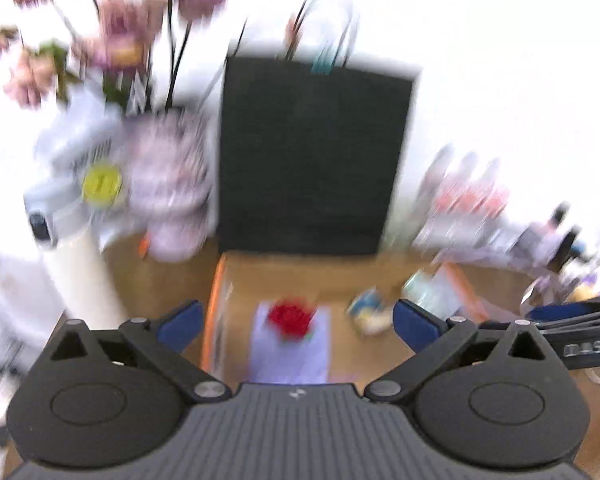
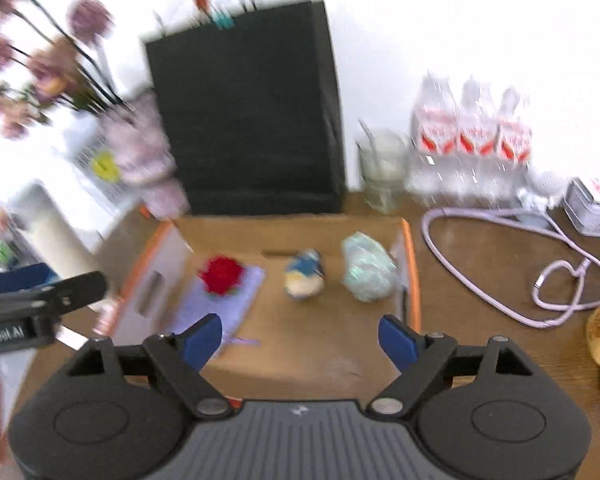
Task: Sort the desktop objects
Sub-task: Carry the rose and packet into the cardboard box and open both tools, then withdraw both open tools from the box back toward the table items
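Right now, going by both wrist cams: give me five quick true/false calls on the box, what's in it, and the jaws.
1. The left gripper has a thing clamped in its jaws. False: the jaws stand open with nothing between them.
2. A red flower lies on a lilac notebook inside the cardboard box. True.
3. The black bag lies flat inside the box. False: it stands upright behind the box.
4. Three water bottles stand to the right of the black bag. True.
5. The right gripper is open and holds nothing. True.
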Demonstrator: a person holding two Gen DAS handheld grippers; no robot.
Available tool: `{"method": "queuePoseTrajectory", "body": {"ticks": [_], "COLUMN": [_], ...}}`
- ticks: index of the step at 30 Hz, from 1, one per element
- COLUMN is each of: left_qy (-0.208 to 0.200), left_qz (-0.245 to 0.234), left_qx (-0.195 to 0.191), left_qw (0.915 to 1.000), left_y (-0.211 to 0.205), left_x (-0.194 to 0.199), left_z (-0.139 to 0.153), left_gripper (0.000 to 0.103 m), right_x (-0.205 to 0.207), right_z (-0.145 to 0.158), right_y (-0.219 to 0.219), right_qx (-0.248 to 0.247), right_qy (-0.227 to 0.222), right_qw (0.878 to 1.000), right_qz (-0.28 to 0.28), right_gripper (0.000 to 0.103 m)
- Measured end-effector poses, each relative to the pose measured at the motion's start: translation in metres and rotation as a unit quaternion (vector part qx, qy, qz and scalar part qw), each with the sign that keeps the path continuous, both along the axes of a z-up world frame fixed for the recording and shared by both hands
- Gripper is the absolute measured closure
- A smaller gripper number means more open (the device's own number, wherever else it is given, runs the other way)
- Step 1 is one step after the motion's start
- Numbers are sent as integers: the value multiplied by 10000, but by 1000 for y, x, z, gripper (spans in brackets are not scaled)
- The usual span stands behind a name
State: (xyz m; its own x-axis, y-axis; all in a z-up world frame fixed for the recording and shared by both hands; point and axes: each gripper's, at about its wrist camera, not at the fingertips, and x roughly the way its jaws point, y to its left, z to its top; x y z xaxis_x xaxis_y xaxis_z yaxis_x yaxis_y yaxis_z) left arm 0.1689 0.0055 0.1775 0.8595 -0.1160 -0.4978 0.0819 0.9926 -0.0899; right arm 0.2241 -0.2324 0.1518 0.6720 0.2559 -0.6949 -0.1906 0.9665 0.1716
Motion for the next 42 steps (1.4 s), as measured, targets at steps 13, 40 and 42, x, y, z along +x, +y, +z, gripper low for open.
{"method": "queuePoseTrajectory", "body": {"ticks": [13, 40, 42], "left_qy": [-642, -242, -248], "left_qz": [228, 208, 184], "left_qx": [-39, -4, 40], "left_qw": [9977, 9995, 9995], "left_y": [-9, -17, -18], "left_x": [-82, -316, -310], "left_z": [-23, -133, -133], "left_gripper": [0, 0, 0], "right_x": [-96, -370, -367], "right_z": [-8, -146, -142], "right_y": [8, 8, 5], "right_qx": [296, -132, -31], "right_qy": [-1626, -1471, -1474], "right_qw": [9862, 9887, 9888], "right_qz": [55, 272, 230], "right_gripper": [18, 16, 16]}}
